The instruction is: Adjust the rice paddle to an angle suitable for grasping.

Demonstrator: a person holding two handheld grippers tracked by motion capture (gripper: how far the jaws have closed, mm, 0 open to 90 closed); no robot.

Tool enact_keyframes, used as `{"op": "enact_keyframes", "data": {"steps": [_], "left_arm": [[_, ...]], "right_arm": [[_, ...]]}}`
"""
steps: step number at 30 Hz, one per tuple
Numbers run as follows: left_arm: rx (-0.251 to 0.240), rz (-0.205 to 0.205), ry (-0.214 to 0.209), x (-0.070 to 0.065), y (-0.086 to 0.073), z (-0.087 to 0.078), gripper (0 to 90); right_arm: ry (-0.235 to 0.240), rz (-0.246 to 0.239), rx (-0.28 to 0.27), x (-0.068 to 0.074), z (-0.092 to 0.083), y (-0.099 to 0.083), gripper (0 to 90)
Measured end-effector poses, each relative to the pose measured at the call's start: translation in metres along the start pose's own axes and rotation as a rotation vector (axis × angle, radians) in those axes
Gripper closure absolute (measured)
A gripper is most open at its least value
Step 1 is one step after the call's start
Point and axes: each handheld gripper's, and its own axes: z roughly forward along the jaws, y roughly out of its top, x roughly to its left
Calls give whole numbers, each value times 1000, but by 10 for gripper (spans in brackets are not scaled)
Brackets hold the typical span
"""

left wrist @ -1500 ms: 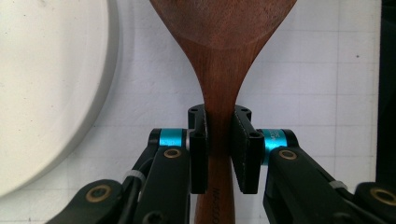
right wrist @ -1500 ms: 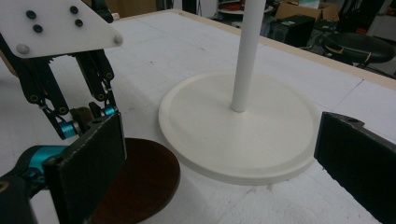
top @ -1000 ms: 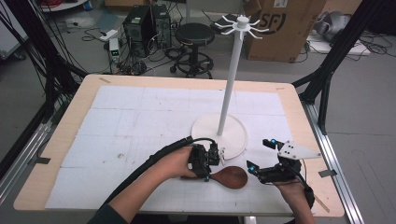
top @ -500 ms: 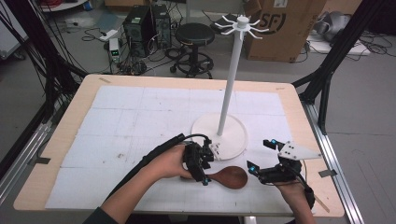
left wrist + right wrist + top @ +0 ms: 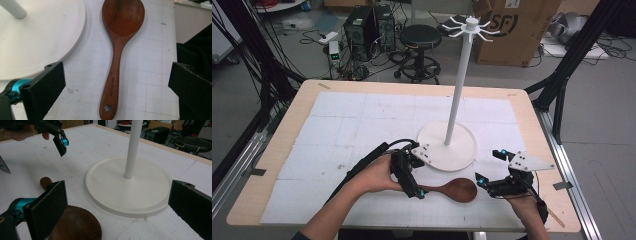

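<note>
A dark wooden spoon [image 5: 459, 190] lies flat on the white mat, bowl to the right, handle pointing at my left gripper [image 5: 417, 175]. In the left gripper view the spoon [image 5: 117, 50] runs straight ahead between the jaws. My left gripper [image 5: 117, 68] has just been opening and stands wide, its pads well clear of the handle on both sides. My right gripper [image 5: 488, 166] rests open just right of the bowl. In the right gripper view the bowl [image 5: 75, 225] sits by the left jaw of the right gripper [image 5: 118, 187], with nothing gripped.
A white hook stand [image 5: 457, 95] rises from a round base [image 5: 462, 150] just behind both grippers; the base [image 5: 130, 187] lies ahead in the right gripper view. The table's front edge [image 5: 412, 227] is close. A stool and boxes stand beyond the table.
The left gripper's jaws opened off the spoon handle, and the hand drew back to the left and slightly up. The spoon stays on the mat. The right gripper has not moved.
</note>
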Motion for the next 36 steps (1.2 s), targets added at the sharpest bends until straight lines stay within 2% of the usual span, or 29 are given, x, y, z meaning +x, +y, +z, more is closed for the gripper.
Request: {"op": "enact_keyframes", "data": {"steps": [9,11,15,24,34,36], "left_arm": [[-121,-30,63,-1,-21,-36,16],[-148,-58,78,-1,-27,-44,16],[-185,-80,102,1,-41,-60,16],[-291,-153,158,-6,-78,-89,17],[-437,-214,256,-16,-123,-121,17],[-452,-218,272,-18,-130,-126,17]], "right_arm": [[1,-5,3,0,0,0,10],[1,0,6,0,1,0,10],[3,0,7,1,2,0,10],[23,4,3,3,4,0,10],[35,3,9,7,6,1,10],[34,-1,12,7,7,0,10]]}}
